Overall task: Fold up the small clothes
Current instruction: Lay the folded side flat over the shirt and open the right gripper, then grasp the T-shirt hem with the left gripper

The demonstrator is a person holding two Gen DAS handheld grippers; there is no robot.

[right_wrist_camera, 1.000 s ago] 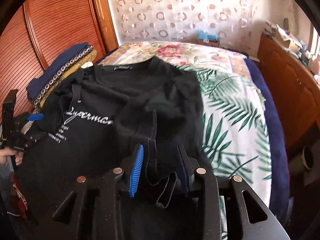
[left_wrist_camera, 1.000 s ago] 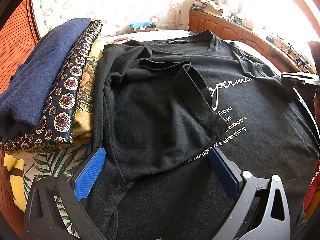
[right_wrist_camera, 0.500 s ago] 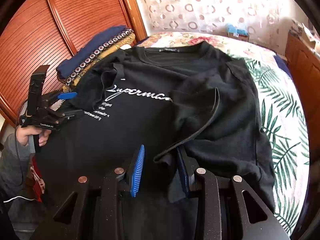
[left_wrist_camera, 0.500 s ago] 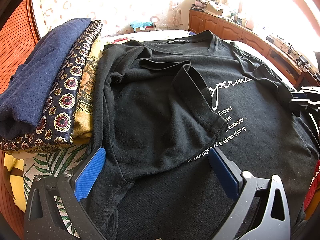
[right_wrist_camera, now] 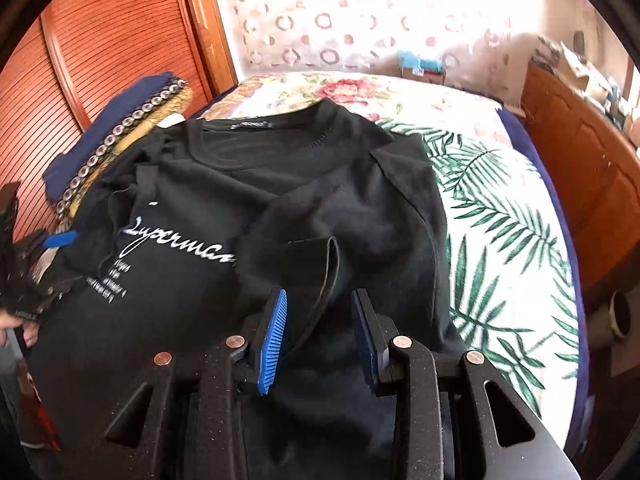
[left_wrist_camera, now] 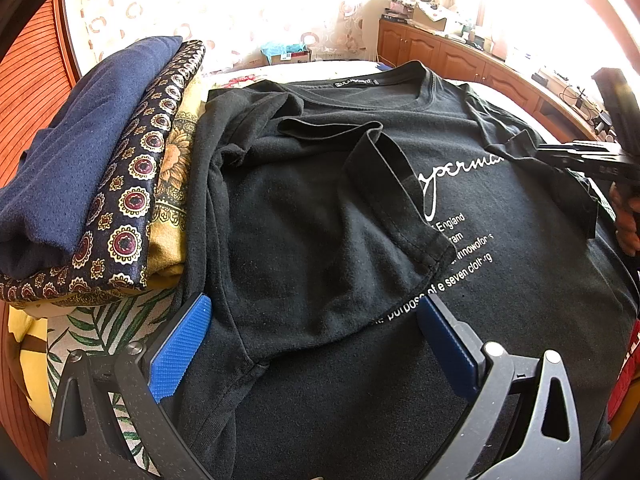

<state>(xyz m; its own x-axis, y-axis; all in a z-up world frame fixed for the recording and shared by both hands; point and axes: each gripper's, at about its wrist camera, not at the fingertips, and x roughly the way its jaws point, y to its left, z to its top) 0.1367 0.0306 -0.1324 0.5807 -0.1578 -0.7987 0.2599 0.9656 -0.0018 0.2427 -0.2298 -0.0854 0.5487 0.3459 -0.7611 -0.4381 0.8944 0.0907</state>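
Note:
A black T-shirt [left_wrist_camera: 280, 216] with white lettering lies face up on the bed, its collar at the far side. One sleeve [left_wrist_camera: 384, 200] is folded in over the chest, and my left gripper [left_wrist_camera: 314, 328] hangs open above the shirt's lower left part, gripping nothing. In the right wrist view the same T-shirt [right_wrist_camera: 192, 184] fills the middle. My right gripper [right_wrist_camera: 320, 336] is shut on the other sleeve [right_wrist_camera: 304, 256], whose hem runs down between the blue pads. That right gripper [left_wrist_camera: 560, 152] shows at the right edge of the left wrist view, held by a hand [left_wrist_camera: 628, 220].
A stack of folded clothes [left_wrist_camera: 100, 160], navy on top, sits left of the shirt by the red louvred wardrobe door [right_wrist_camera: 100, 40]. The leaf-print bedspread [right_wrist_camera: 500, 208] lies bare on the right. Wooden cabinets [right_wrist_camera: 580, 152] line the far side of the bed.
My right gripper has carried its sleeve inward over the shirt, toward the lettering, and sunk a little. The left gripper and the folded-in sleeve have stayed put.

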